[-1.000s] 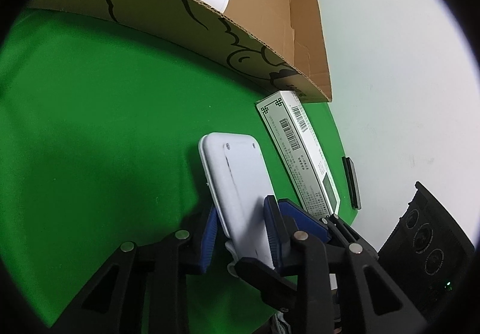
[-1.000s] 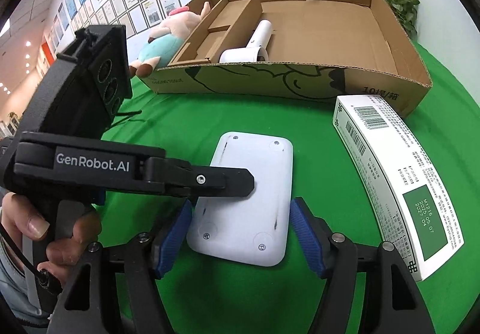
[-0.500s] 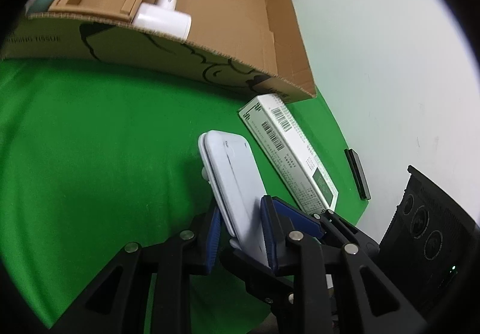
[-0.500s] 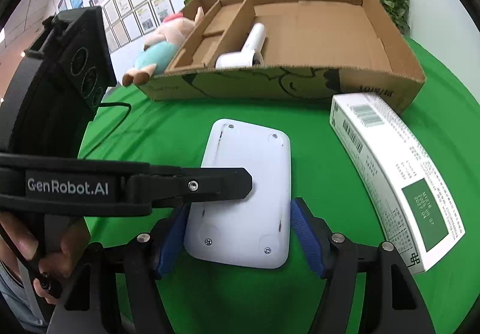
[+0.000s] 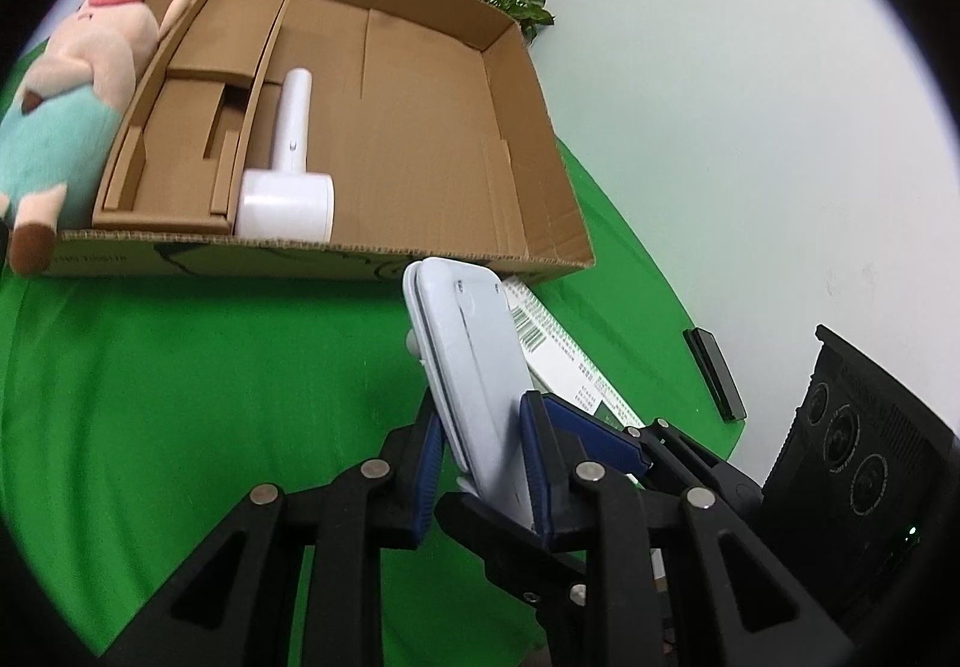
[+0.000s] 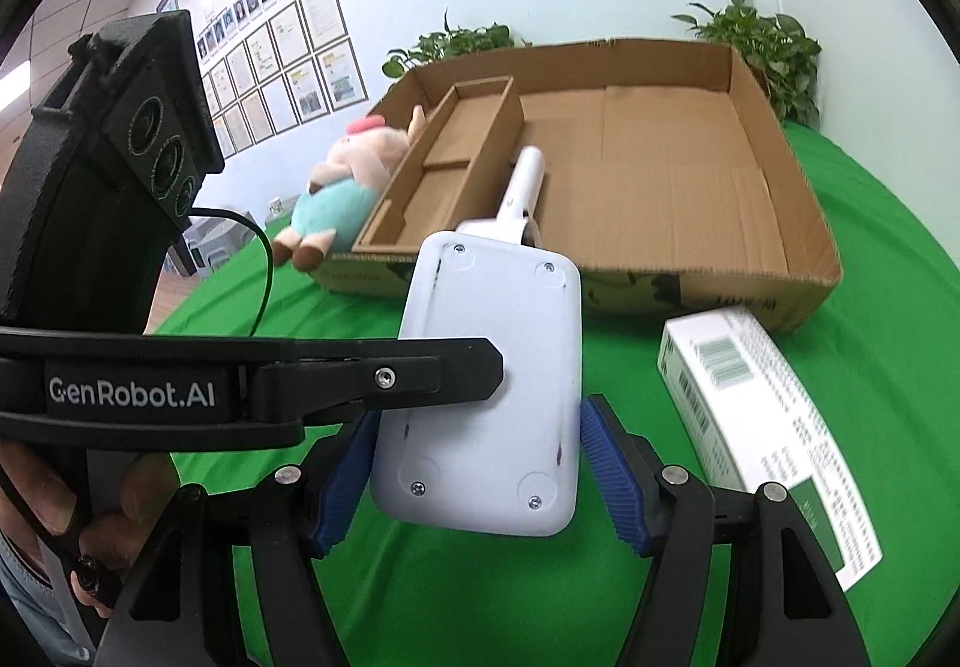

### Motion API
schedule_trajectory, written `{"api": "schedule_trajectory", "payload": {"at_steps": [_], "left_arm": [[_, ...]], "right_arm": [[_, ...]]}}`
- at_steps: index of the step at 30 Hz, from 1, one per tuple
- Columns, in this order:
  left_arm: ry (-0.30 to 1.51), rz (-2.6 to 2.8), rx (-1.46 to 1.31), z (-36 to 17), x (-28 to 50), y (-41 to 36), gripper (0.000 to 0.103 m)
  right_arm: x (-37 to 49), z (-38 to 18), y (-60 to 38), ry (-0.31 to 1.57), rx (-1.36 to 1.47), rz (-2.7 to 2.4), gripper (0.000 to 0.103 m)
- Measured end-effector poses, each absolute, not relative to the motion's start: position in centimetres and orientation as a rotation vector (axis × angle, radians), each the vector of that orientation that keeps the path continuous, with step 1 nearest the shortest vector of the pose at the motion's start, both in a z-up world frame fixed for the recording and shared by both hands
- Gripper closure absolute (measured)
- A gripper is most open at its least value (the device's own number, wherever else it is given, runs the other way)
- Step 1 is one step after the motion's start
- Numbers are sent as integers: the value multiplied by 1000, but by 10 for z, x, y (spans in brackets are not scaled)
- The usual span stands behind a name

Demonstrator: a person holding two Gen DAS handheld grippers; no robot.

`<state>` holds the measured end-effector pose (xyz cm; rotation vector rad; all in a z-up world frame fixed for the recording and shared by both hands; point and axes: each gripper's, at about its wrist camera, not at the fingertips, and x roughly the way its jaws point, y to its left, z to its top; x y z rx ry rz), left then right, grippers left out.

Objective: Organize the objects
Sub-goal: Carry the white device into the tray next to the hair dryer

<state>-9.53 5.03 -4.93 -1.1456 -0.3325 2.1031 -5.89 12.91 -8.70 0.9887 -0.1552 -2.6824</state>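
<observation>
My left gripper (image 5: 480, 457) is shut on a flat white device (image 5: 468, 367) and holds it on edge above the green cloth. In the right wrist view the same white device (image 6: 492, 385) sits between my right gripper's blue pads (image 6: 606, 457), touching both edges. The right gripper (image 6: 474, 463) also grips it. The left gripper's finger (image 6: 372, 373) crosses the device from the left. An open cardboard box (image 5: 528, 175) lies just beyond, with a white handheld tool (image 5: 288, 181) inside.
A white and green carton (image 6: 768, 427) lies on the cloth right of the device. A plush pig (image 5: 66, 85) leans against the box's left side. A black slab (image 5: 714, 373) lies near the table's right edge. Potted plants (image 6: 756, 43) stand behind the box.
Both grippers have lifted the white device off the cloth and carried it toward the cardboard box. The box interior now shows from above.
</observation>
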Motion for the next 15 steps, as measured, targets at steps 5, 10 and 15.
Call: {"api": "schedule_trajectory", "payload": {"at_steps": [5, 10, 15], "left_arm": [[-304, 2123, -1107, -35, -101, 54, 80], [-266, 2162, -1062, -14, -102, 58, 80], [-242, 2245, -1002, 13, -107, 48, 80]], "right_arm": [[-65, -73, 130, -163, 942, -2700, 38], [-70, -57, 131, -168, 890, -2715, 38], [-85, -35, 121, -167, 831, -2694, 38]]}}
